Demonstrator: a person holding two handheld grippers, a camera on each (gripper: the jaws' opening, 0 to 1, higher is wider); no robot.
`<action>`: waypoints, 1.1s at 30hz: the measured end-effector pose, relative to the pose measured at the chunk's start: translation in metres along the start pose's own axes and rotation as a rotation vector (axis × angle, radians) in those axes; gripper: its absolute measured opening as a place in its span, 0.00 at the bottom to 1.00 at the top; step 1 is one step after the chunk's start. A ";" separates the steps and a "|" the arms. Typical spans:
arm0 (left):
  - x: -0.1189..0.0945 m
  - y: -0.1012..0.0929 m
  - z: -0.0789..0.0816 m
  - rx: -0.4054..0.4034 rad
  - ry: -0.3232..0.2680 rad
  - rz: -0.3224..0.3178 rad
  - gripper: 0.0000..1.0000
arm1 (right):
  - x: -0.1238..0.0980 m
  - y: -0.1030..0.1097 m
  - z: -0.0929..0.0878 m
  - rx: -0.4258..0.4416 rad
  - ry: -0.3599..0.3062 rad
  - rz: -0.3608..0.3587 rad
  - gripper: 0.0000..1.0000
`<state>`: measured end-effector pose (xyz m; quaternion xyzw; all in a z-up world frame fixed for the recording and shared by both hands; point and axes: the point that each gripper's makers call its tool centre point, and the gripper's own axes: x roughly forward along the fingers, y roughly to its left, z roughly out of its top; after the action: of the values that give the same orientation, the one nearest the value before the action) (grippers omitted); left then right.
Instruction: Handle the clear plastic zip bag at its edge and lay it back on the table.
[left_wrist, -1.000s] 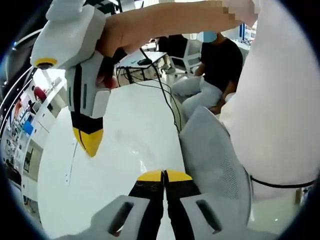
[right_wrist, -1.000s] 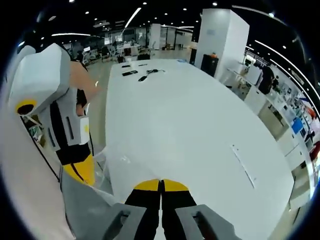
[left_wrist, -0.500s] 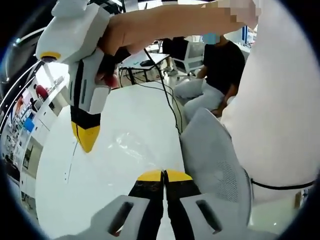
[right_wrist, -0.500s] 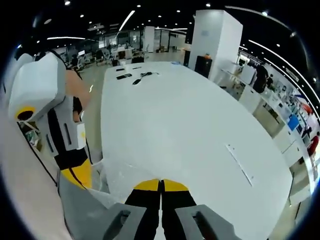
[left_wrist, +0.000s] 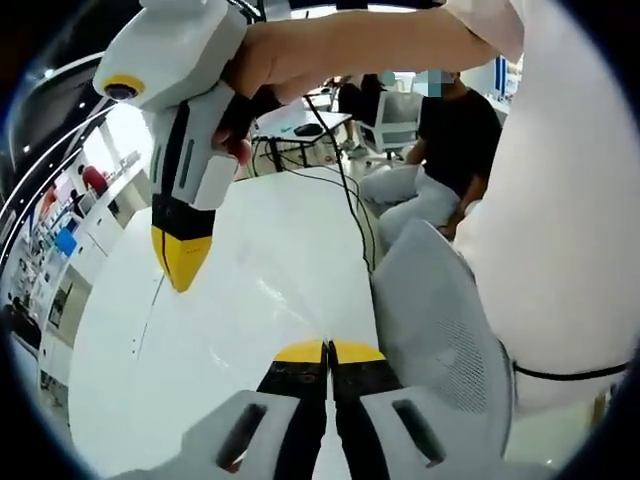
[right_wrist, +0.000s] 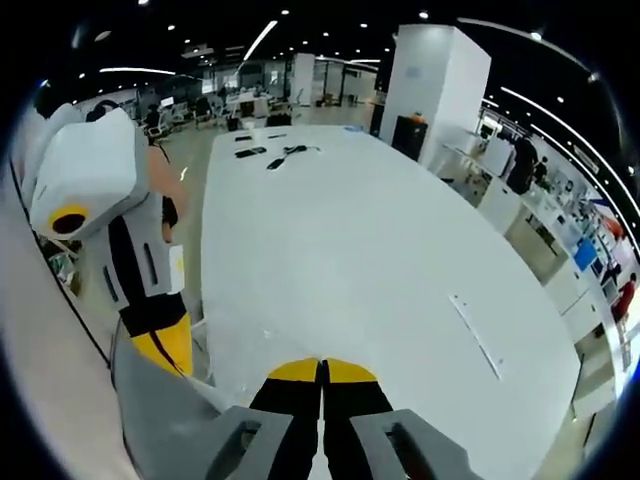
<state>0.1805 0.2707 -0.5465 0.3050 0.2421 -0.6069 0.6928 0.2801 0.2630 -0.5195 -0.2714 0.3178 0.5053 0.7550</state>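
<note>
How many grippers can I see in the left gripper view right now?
2. The left gripper, jaws together, rises from the bottom edge; the right gripper hangs at upper left, held by a hand, tip pointing down over the white table.

Glossy smooth white table (right_wrist: 380, 260), mesh-fabric chair (left_wrist: 440, 330)

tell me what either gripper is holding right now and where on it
Cannot be told. Both the left gripper and right gripper are shut, but no bag edge shows clearly between their tips.

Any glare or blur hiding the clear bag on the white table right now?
Left gripper view: bright table washes the clear bag to faint creases; right gripper is sharp. Right gripper view: even light, bag barely distinguishable; fisheye bends the table edge.
</note>
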 end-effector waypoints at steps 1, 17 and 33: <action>0.001 0.001 -0.002 -0.002 0.002 0.004 0.00 | 0.000 -0.001 0.001 0.002 -0.006 -0.006 0.00; 0.010 0.006 -0.010 -0.061 -0.054 0.021 0.00 | 0.008 -0.010 -0.008 0.003 -0.020 -0.060 0.00; 0.001 0.025 0.000 -0.096 -0.139 0.110 0.00 | 0.010 -0.009 -0.014 -0.066 0.016 -0.057 0.00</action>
<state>0.2052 0.2717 -0.5441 0.2416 0.2051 -0.5755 0.7539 0.2891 0.2561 -0.5354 -0.3094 0.2992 0.4915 0.7571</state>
